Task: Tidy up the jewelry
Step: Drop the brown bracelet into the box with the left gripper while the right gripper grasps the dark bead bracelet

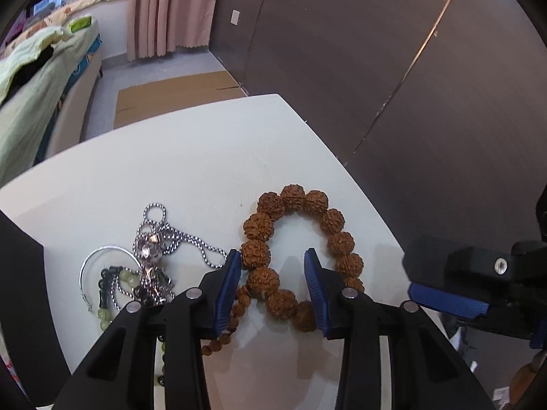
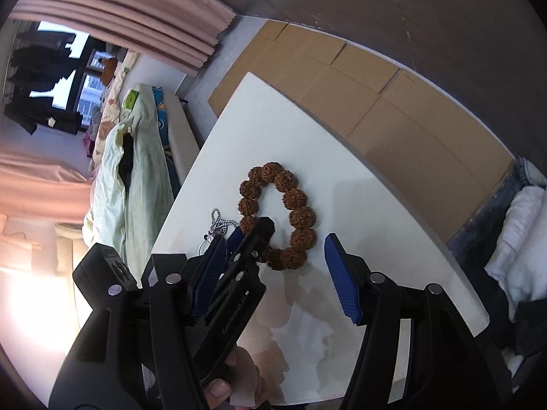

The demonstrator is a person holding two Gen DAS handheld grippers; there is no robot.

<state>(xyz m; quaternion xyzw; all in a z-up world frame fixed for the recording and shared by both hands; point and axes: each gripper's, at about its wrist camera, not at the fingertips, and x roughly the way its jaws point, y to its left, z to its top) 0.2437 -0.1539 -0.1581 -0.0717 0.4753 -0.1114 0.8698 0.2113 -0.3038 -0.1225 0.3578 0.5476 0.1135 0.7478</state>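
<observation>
A bracelet of large brown knobbly beads (image 1: 336,241) (image 2: 302,217) lies in a loop on the white table (image 1: 171,171). My left gripper (image 1: 271,256) hangs low over the loop's near-left arc. Its blue pads (image 1: 227,294) stand apart with several beads between them, and I see no squeeze on the beads. The right gripper (image 2: 275,239) is open and holds nothing. It hovers behind and to the right, with one of its pads (image 1: 444,299) at the edge of the left wrist view. The left gripper (image 2: 251,239) also crosses the right wrist view.
Left of the bracelet lies a tangle: a silver chain with a pendant (image 1: 150,249), a silver bangle (image 1: 99,256), green and dark beads (image 1: 112,290) and a strand of small brown beads (image 1: 236,317). Beyond the table are a bed (image 1: 37,102), flat cardboard (image 1: 171,92) and a dark wall (image 1: 376,68).
</observation>
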